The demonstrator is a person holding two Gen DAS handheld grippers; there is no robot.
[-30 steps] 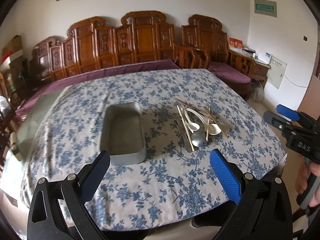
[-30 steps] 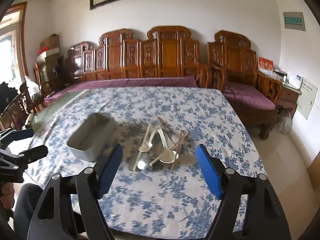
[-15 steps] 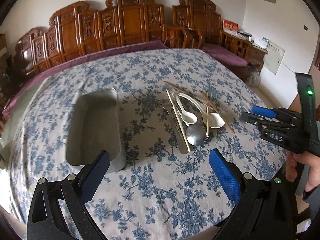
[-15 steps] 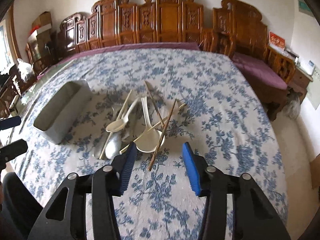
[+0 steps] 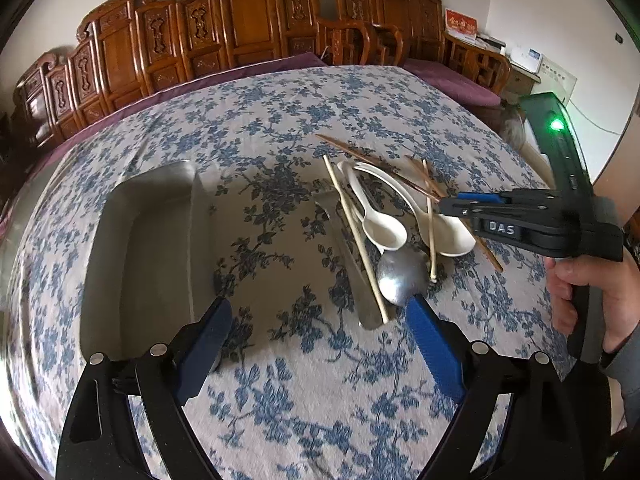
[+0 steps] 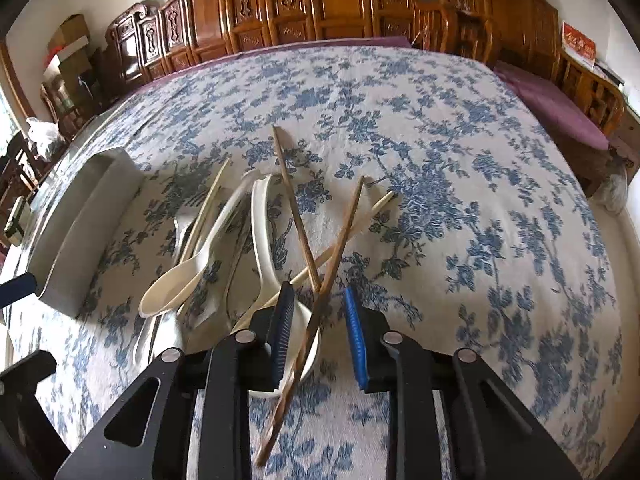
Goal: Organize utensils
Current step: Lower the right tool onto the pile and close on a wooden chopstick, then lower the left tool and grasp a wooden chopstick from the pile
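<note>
A pile of utensils lies mid-table: two white ceramic spoons (image 5: 380,228) (image 6: 188,272), a metal spoon (image 5: 402,278), pale chopsticks (image 5: 354,232) and dark wooden chopsticks (image 6: 340,240). An empty grey metal tray (image 5: 148,236) sits to their left; it also shows in the right wrist view (image 6: 80,224). My right gripper (image 6: 318,304) (image 5: 452,204) is partly closed, its blue pads on either side of a dark chopstick, apart from it. My left gripper (image 5: 320,320) is open and empty, hovering just short of the metal spoon.
The table carries a blue floral cloth (image 5: 280,400). Carved wooden chairs (image 5: 240,28) line the far side, with a purple-cushioned bench (image 6: 560,108) at the right. The table's right edge (image 6: 624,240) drops to the floor.
Both grippers have moved forward and down toward the utensil pile. The right jaws have narrowed around a dark chopstick. The left jaws remain wide.
</note>
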